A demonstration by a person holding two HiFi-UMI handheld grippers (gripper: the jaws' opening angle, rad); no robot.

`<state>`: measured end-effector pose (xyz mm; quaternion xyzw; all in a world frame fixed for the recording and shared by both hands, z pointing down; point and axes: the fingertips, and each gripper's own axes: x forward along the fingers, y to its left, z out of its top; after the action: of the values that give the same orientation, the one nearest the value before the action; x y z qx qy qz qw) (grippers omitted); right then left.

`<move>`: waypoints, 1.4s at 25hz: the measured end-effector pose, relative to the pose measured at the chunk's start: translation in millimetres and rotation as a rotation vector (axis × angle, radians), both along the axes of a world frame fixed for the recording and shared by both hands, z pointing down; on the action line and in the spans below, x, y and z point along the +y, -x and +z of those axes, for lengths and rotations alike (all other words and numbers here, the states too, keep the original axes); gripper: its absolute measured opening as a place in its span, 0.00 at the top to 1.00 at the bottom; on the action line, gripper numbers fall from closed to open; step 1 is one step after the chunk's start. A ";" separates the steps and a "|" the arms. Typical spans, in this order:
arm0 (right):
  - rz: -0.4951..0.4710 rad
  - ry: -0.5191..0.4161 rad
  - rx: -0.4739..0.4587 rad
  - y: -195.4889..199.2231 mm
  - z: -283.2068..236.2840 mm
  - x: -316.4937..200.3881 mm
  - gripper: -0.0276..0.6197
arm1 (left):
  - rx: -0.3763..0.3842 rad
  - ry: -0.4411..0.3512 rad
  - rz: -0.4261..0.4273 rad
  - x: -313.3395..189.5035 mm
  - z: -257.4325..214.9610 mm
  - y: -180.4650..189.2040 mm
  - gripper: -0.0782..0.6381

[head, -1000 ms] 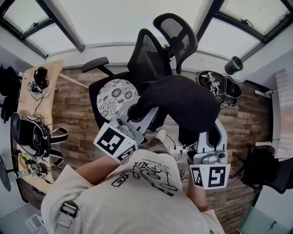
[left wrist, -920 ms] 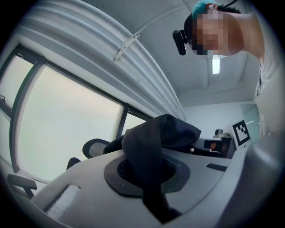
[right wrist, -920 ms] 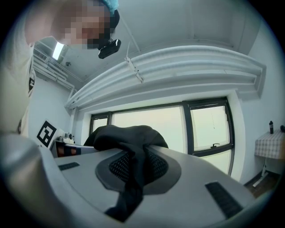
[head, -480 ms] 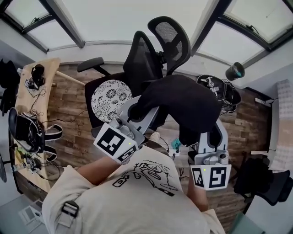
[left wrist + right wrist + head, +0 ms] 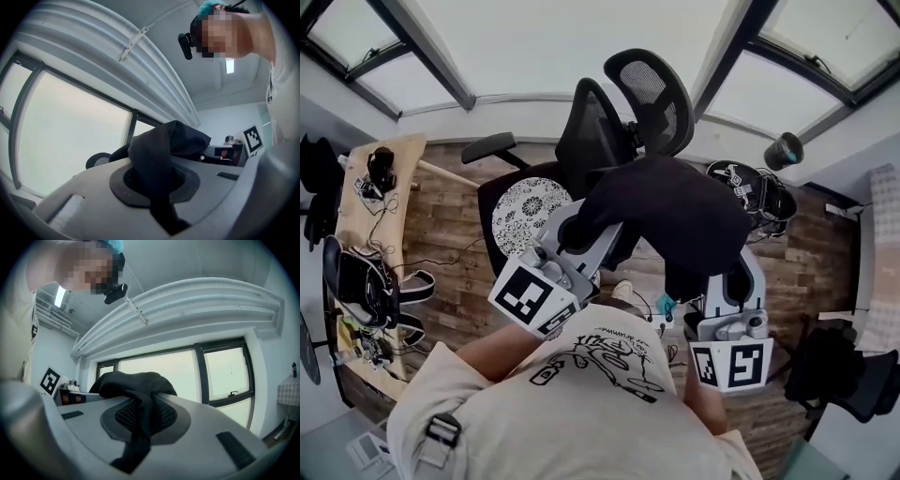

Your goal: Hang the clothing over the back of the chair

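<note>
While clamped tight, fingers (image 5: 84, 201) on clothing (image 5: 675, 211).

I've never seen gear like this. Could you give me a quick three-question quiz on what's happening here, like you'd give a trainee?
1. True or false: the garment already hangs over the back of the chair.
2. How many tools grip the garment? A) none B) one C) two
3. Fill in: the round patterned cushion lies on the chair's ____.

Key:
1. False. The garment is held up in front of the chair.
2. C. The left tool and the right tool are each shut on the fabric.
3. seat
</note>
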<state>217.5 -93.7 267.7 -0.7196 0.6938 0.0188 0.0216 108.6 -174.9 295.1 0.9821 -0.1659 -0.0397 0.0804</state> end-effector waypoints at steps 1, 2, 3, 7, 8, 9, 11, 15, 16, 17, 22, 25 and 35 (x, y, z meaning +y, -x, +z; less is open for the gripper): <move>-0.003 -0.003 0.003 0.8 -1.1 -3.1 0.92 | 0.000 -0.008 0.001 -3.6 -1.8 0.7 0.85; -0.003 -0.006 0.004 0.8 -2.3 -5.9 0.92 | 0.001 -0.015 0.002 -7.0 -3.3 0.9 0.85; -0.001 -0.010 0.006 0.0 -3.7 -8.3 0.92 | 0.001 -0.022 0.005 -10.2 -4.6 0.3 0.85; 0.018 -0.034 0.029 -8.9 -13.6 -18.9 0.92 | 0.001 -0.059 0.032 -25.4 -13.0 -9.1 0.85; 0.020 -0.040 0.033 -11.8 -16.6 -22.2 0.92 | 0.004 -0.066 0.041 -30.0 -16.8 -12.4 0.85; 0.022 -0.046 0.040 -15.3 -20.0 -25.5 0.92 | 0.008 -0.075 0.050 -34.2 -21.6 -15.9 0.85; 0.028 -0.057 0.061 -23.9 -28.7 -32.1 0.92 | 0.015 -0.104 0.064 -41.8 -33.7 -24.0 0.85; 0.054 -0.078 0.103 -44.6 -47.5 -46.1 0.92 | 0.019 -0.157 0.078 -57.0 -51.9 -44.5 0.85; 0.057 -0.080 0.109 -48.9 -51.0 -50.4 0.92 | 0.020 -0.164 0.078 -61.6 -54.6 -49.1 0.85; 0.059 -0.083 0.115 -52.7 -53.9 -54.6 0.91 | 0.021 -0.167 0.077 -66.2 -56.6 -53.2 0.85; 0.068 -0.076 0.139 -68.7 -57.2 -74.8 0.92 | 0.014 -0.178 0.059 -89.2 -58.8 -67.3 0.85; 0.078 -0.063 0.148 -78.7 -50.0 -88.6 0.92 | -0.008 -0.185 0.045 -106.2 -52.6 -76.0 0.85; 0.113 0.067 0.137 -111.6 15.4 -127.0 0.92 | -0.160 -0.131 0.034 -147.4 16.7 -109.3 0.85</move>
<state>329.1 -220.7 283.1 -0.7549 0.6522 0.0460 -0.0509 217.9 -322.3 311.9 0.9879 -0.1524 0.0293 0.0032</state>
